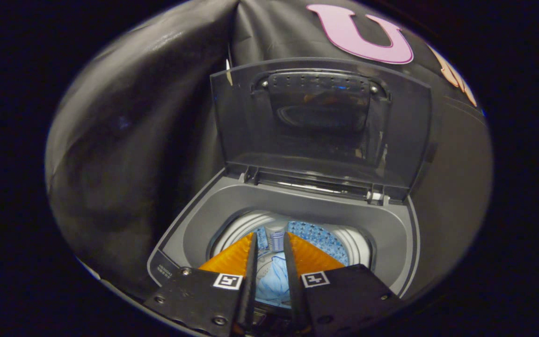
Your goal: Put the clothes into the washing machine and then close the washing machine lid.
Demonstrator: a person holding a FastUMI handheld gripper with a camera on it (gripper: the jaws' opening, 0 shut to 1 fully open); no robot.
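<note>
The washing machine (293, 210) stood just ahead of the fingers, a grey top-loader with its mouth facing up. Its lid (321, 126), dark and see-through, stood raised nearly upright beyond the fingers, hinged along the far rim. The gripper (270, 243) pointed steeply down into the drum, fingers spread a little with a narrow gap. A pale blue garment (269, 278) lay crumpled in the drum, seen between them, unpinched.
</note>
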